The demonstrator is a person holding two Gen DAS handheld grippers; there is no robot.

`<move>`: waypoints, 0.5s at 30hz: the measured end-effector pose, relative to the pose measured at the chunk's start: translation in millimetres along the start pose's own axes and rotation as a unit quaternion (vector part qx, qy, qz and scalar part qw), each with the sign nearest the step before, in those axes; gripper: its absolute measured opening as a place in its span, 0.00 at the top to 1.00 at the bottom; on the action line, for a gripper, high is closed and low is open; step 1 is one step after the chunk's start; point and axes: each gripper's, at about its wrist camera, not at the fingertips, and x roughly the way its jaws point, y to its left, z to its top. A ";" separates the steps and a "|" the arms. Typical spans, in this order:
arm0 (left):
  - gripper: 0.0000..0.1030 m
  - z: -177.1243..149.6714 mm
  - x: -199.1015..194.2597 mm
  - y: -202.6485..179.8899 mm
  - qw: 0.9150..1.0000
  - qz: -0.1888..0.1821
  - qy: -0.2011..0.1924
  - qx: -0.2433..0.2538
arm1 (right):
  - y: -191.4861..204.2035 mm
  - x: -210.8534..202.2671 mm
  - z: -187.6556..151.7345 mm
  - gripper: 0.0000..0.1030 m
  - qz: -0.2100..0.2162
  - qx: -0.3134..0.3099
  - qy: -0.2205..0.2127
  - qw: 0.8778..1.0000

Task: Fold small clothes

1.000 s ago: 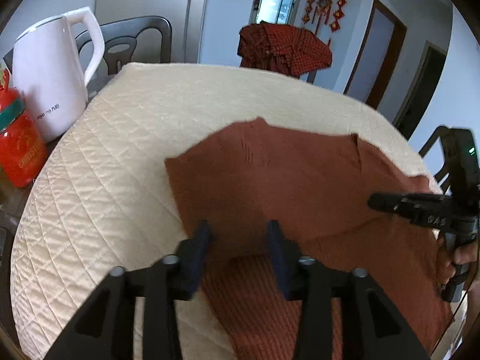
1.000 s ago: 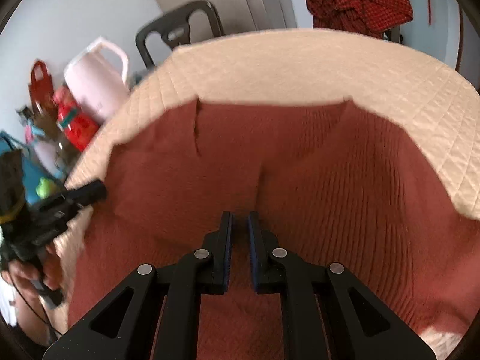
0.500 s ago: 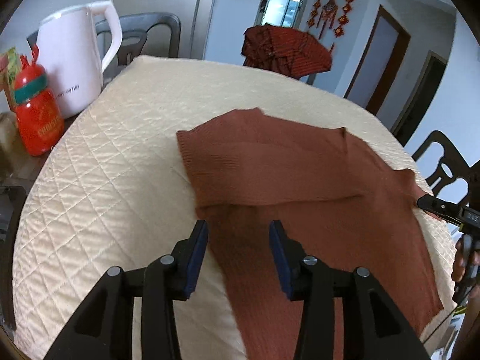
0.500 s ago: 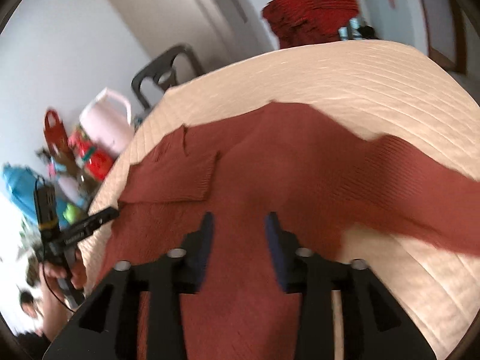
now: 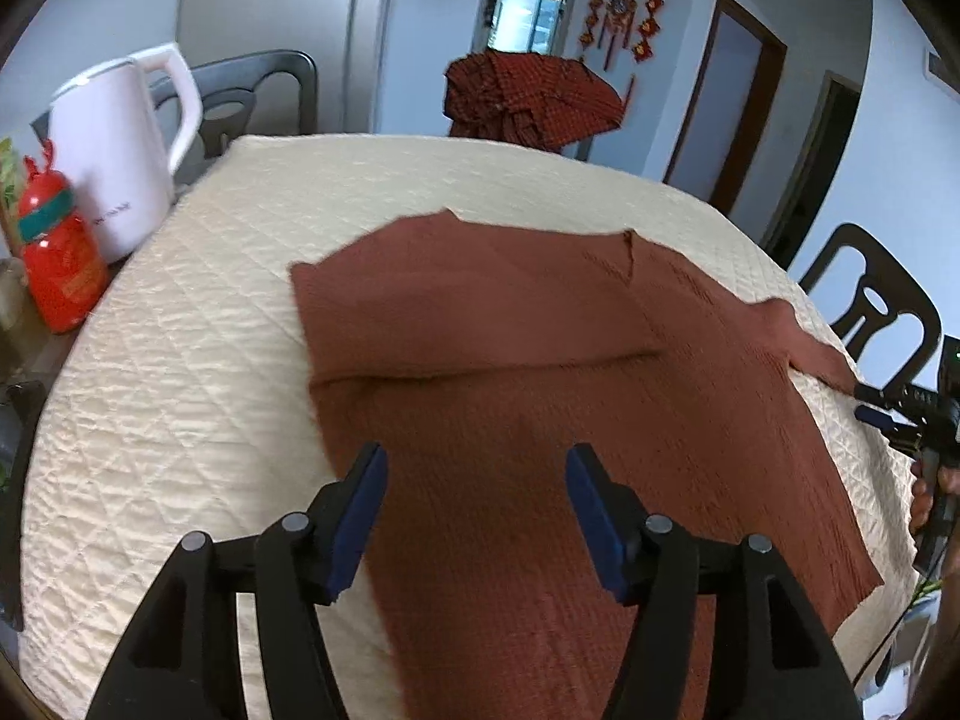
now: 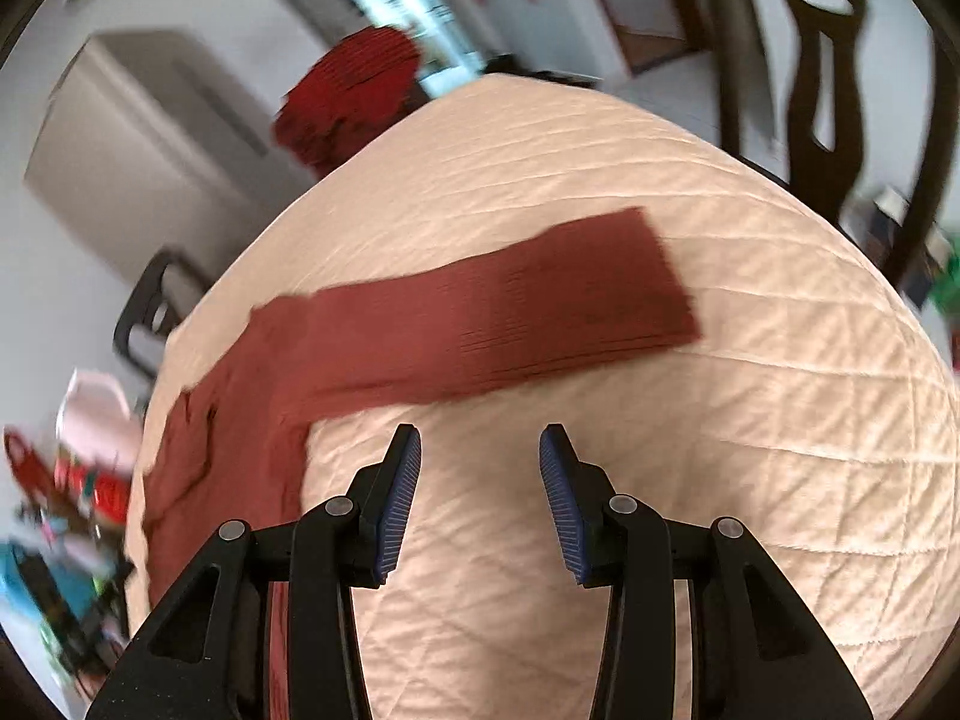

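In the left wrist view, the left gripper (image 5: 474,504) hovers released above the rust-brown ribbed knit sweater (image 5: 540,372), which lies mid-frame on the cream quilted table cover (image 5: 198,324); one sleeve is already folded across the chest. In the right wrist view, the right gripper (image 6: 480,504) is spread wide and empty below the outstretched sleeve (image 6: 510,318), likely lining up to fold it inward.

soft, even daylight — left wrist view sharp, right wrist view motion-blurred; fisheye bends both, edges dark.
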 end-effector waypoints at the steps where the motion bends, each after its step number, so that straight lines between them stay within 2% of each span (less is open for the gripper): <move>1: 0.37 -1.0 2.6 -2.2 1.000 -0.001 0.003 0.002 | -4.4 0.9 3.5 0.59 0.007 0.014 -0.006 1.000; 10: 0.36 -12.0 19.3 -5.5 1.000 0.009 0.020 0.004 | -32.7 9.5 28.5 0.59 0.017 0.104 -0.056 0.993; 12: 0.34 -12.5 19.2 -6.1 1.000 0.006 0.020 0.005 | -34.0 9.5 32.5 0.67 0.007 0.101 -0.064 0.993; 13: 0.33 -12.7 19.8 -6.7 1.000 0.006 0.021 0.006 | -34.2 10.7 35.7 0.86 0.000 0.100 -0.064 0.993; 14: 0.33 -13.0 20.0 -7.6 1.000 0.007 0.021 0.007 | -34.5 11.2 38.9 0.95 0.004 0.104 -0.063 0.993; 15: 0.33 -13.2 20.2 -8.1 1.000 0.007 0.021 0.008 | -33.2 9.1 40.4 0.95 0.011 0.104 -0.066 0.992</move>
